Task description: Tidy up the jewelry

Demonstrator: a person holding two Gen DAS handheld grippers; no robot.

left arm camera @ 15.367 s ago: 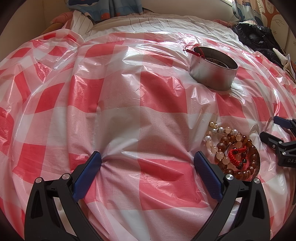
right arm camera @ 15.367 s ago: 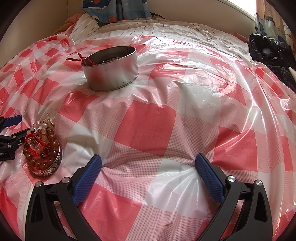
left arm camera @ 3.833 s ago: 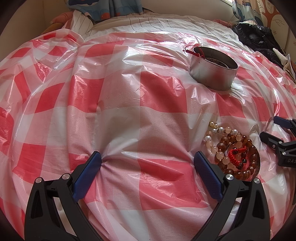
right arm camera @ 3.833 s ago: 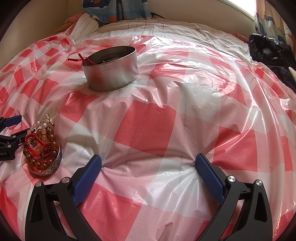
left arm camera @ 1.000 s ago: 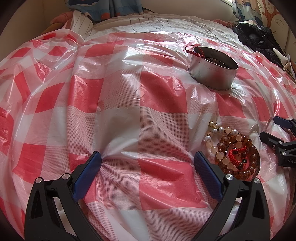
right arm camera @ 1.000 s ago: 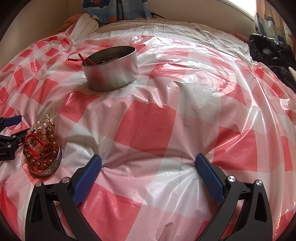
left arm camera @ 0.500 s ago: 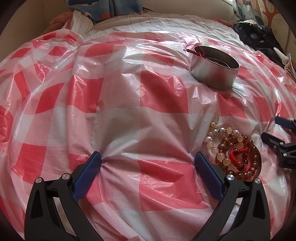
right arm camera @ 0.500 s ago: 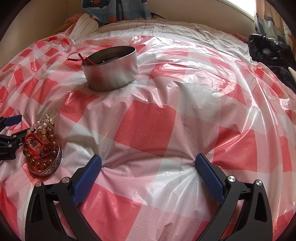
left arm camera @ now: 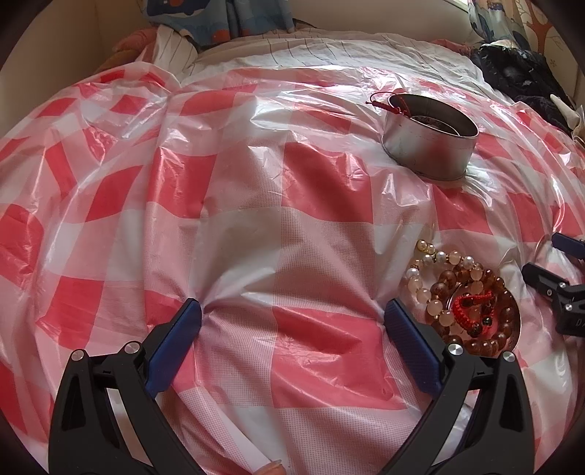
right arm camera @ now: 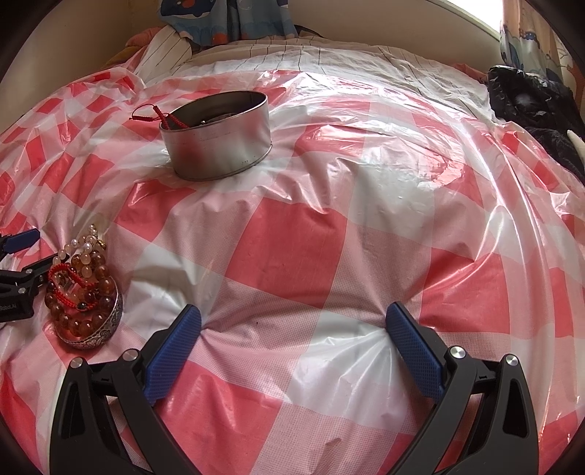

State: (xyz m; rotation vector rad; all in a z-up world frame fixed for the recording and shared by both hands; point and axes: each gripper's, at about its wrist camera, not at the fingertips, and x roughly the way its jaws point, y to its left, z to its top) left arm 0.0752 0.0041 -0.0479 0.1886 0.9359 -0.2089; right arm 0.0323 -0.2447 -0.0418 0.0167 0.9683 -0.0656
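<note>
A small ornate silver bowl (right arm camera: 95, 330) heaped with amber, pale and pearl bead bracelets (left arm camera: 453, 285) and a red cord bracelet (left arm camera: 470, 306) sits on the red-and-white checked plastic sheet (left arm camera: 292, 226). Farther back stands a round metal tin (left arm camera: 429, 137) (right arm camera: 219, 137) with a red cord (right arm camera: 157, 113) hanging over its rim. My left gripper (left arm camera: 292, 318) is open, its right finger just left of the bowl, tips pressing the sheet. My right gripper (right arm camera: 292, 321) is open too, to the right of the bowl, holding nothing.
The sheet covers a soft bed with striped bedding (right arm camera: 310, 54) behind it. A dark garment (right arm camera: 533, 109) lies at the far right. Patterned fabric (left arm camera: 219, 18) hangs at the back. The other gripper shows at each view's edge (left arm camera: 555, 292) (right arm camera: 18, 281).
The left gripper view has shifted slightly: the tin and bead bowl sit a little lower and to the right than a second ago. The right gripper has stayed put.
</note>
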